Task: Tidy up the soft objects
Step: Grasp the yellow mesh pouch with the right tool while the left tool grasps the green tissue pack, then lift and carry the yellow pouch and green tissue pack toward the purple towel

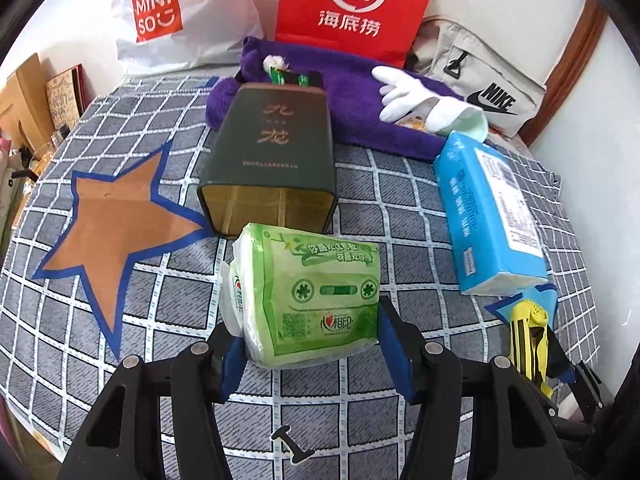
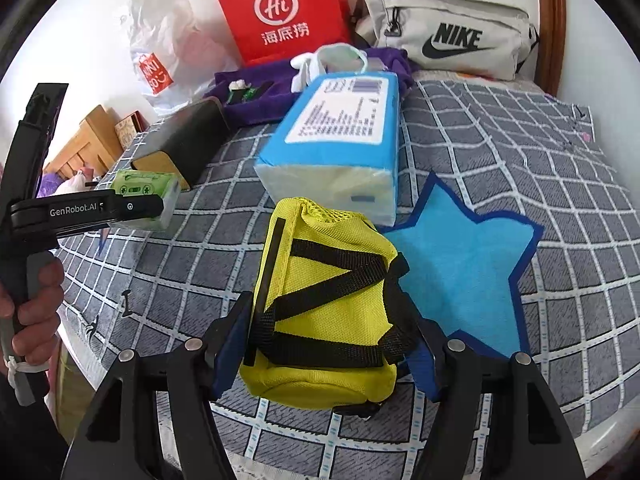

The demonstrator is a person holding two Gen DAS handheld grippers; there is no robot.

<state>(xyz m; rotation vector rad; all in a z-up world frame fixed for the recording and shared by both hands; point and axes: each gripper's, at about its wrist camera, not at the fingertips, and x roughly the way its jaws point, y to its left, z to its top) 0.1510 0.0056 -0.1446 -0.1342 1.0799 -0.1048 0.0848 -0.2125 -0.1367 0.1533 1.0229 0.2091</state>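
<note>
Both picks look done; carrying and placing appear to come next.

Left gripper [image 1: 310,338] clamped on the green tissue pack [image 1: 308,300], blue pads pressed into its two short sides, plastic bulging past the left pad. Pack apparently lifted clear of the checked bedspread [image 1: 400,208], just at 6 o'clock of the open end of the dark green tin [image 1: 272,152] lying on its side. Brown star patch [image 1: 120,224] at 9 o'clock of the pack, well apart and bare. Seen from the right wrist camera, the same pack sits squeezed between those fingers at far left, with a hand [image 2: 36,312] on the handle below.

Right gripper [image 2: 324,350] closed around the yellow pouch [image 2: 320,304], pads against its sides near the base, black straps across its face. Blue tissue pack [image 2: 340,144] just beyond at 12 o'clock, one corner apparently overlapping the blue star patch [image 2: 464,272], which lies at 3 o'clock of the pouch, near it.

Probably meant as drop spots: brown star for the left load, blue star for the right, though nothing shows that for certain. Next move: swing the green pack toward 9 o'clock over the brown star, lower, then release; likewise shift the pouch toward 3 o'clock. Worth minding: soft packs deform, so a firm squeeze until contact with the cloth. Purple towel [image 1: 360,108], white gloves [image 1: 416,96] and bags at the back untouched.
</note>
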